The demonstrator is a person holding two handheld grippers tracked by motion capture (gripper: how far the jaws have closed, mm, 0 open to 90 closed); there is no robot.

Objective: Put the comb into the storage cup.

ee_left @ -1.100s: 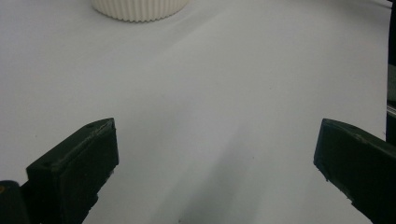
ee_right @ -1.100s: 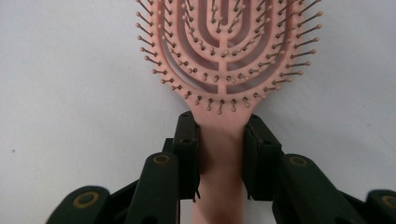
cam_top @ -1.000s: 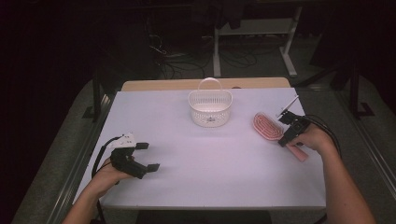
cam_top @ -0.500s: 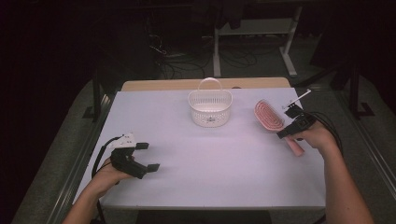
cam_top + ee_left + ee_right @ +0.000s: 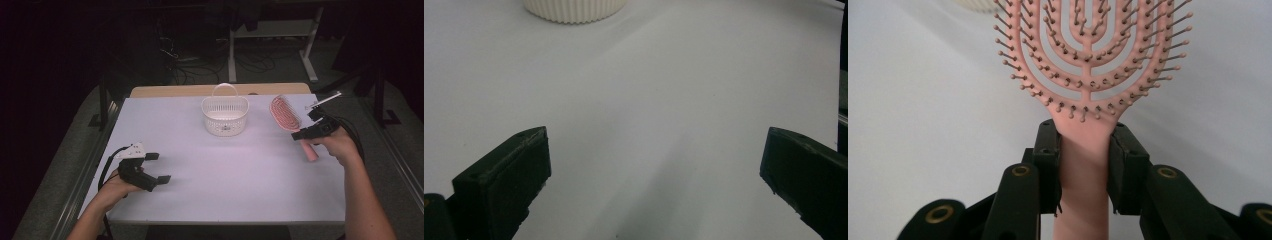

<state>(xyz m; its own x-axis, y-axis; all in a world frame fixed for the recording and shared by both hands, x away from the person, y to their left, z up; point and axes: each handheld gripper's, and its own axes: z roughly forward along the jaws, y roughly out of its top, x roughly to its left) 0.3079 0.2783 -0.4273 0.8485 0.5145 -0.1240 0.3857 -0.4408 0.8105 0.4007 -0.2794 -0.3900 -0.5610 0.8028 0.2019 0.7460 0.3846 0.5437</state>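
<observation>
The pink hairbrush [image 5: 1091,65] is clamped by its handle in the right tongs [image 5: 1083,165] and held above the bench [image 5: 240,170], presumably for the white basket [image 5: 225,116], while the left tongs [image 5: 654,170] are kept wide and empty.

place: lab | cues: white table [image 5: 225,195]; floor cables [image 5: 200,70]; desk frame [image 5: 310,55]

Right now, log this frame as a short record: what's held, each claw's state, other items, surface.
held: pink hairbrush, gripped at the neck of its handle
right claw: shut on the brush, head raised off the table
left claw: open, nothing between the jaws, low over the table
other: white basket, upright, left of the brush
surface: white table
</observation>
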